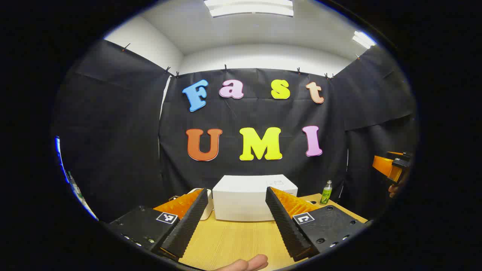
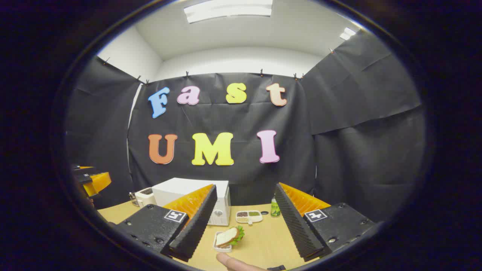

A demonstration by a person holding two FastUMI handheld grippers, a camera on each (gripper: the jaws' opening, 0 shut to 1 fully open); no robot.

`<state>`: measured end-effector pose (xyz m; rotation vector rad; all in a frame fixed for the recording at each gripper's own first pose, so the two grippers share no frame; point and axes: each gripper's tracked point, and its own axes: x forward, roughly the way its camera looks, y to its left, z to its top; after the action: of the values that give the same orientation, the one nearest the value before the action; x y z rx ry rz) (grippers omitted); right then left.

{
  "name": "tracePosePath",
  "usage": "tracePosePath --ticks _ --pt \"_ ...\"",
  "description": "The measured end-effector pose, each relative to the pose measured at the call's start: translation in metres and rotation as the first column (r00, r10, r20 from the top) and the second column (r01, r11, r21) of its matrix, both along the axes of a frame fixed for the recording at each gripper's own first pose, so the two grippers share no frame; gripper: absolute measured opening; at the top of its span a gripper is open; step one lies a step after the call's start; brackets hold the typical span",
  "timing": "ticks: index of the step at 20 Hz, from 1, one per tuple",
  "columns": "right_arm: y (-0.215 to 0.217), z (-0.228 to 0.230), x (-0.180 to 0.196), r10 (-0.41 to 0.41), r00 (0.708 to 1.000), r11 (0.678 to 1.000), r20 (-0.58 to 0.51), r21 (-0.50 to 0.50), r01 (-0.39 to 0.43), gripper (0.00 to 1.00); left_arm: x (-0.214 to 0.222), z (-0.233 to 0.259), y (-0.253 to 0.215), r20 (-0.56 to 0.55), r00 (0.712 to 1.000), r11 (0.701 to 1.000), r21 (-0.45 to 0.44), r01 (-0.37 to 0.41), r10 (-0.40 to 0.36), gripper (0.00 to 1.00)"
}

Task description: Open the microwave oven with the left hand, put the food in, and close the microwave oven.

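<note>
- The left tool (image 1: pixel 236 222) is held wide open above the desk (image 1: pixel 226 241), with nothing between its fingers.
- The microwave oven (image 1: pixel 248 201) is seen straight ahead of the left tool, framed by the gap between its fingers, at the far edge of the desk against the black cloth wall; its door is shut.
- A white toaster (image 1: pixel 208 209) stands just beside the microwave oven's left side, and a small green bottle (image 1: pixel 326 192) stands near the far right corner of the desk.
- The right tool (image 2: pixel 243 226) is likewise held wide open and empty.
- The food, a sandwich with lettuce (image 2: pixel 230 237) on a small white tray (image 2: pixel 218 246), lies on the desk in the gap between the right tool's fingers, nearer the front edge than the microwave oven.
- A divided dish (image 2: pixel 249 216) lies between the microwave oven and the bottle.
- A fingertip (image 2: pixel 229 260) is seen at the bottom edge of the right gripper view.
</note>
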<state>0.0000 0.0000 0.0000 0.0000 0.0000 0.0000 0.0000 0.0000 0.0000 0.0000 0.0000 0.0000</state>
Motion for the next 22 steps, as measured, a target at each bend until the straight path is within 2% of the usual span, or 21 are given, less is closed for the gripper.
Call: tracePosePath --ticks 3,4,9,10,15,16,18,19,22 --pt "0.003 -0.002 0.001 0.010 1.000 1.000 -0.002 -0.008 -0.010 0.92 0.000 0.000 0.004 -0.002 1.000 1.000 -0.004 -0.008 0.008 0.95" --pt "0.004 -0.001 0.001 0.012 1.000 1.000 0.000 -0.006 -0.012 0.99 0.001 0.001 0.006 0.002 1.000 1.000 -0.005 -0.014 0.014 0.95" --pt "0.004 0.007 0.003 0.002 1.000 1.000 0.025 -0.018 -0.001 0.99 0.006 0.004 0.016 -0.002 0.999 0.999 -0.017 -0.039 0.039 0.95" --pt "0.004 0.010 0.003 -0.003 1.000 1.000 0.031 -0.019 0.004 0.91 0.007 0.005 0.018 -0.004 0.999 0.999 -0.019 -0.047 0.046 0.95" --pt "0.004 0.011 0.008 -0.005 0.999 1.000 0.040 -0.018 0.006 0.91 0.019 0.005 0.022 -0.011 0.998 0.998 -0.019 -0.055 0.055 0.95" --pt "0.002 0.010 0.009 -0.009 0.999 1.000 0.037 -0.014 0.009 0.99 0.024 0.005 0.022 -0.011 0.999 0.998 -0.026 -0.052 0.051 0.95" --pt "-0.001 0.007 0.012 -0.017 0.999 1.000 0.030 -0.009 0.018 0.99 0.037 0.006 0.020 -0.002 0.999 0.998 -0.041 -0.043 0.043 0.95" --pt "-0.003 0.006 0.013 -0.020 0.999 1.000 0.029 -0.006 0.021 0.91 0.045 0.006 0.020 0.001 0.999 0.998 -0.047 -0.044 0.044 0.95" --pt "-0.010 0.006 0.017 -0.028 0.999 1.000 0.031 0.004 0.028 0.92 0.074 -0.002 0.017 -0.028 0.999 0.997 -0.062 -0.049 0.047 0.95"
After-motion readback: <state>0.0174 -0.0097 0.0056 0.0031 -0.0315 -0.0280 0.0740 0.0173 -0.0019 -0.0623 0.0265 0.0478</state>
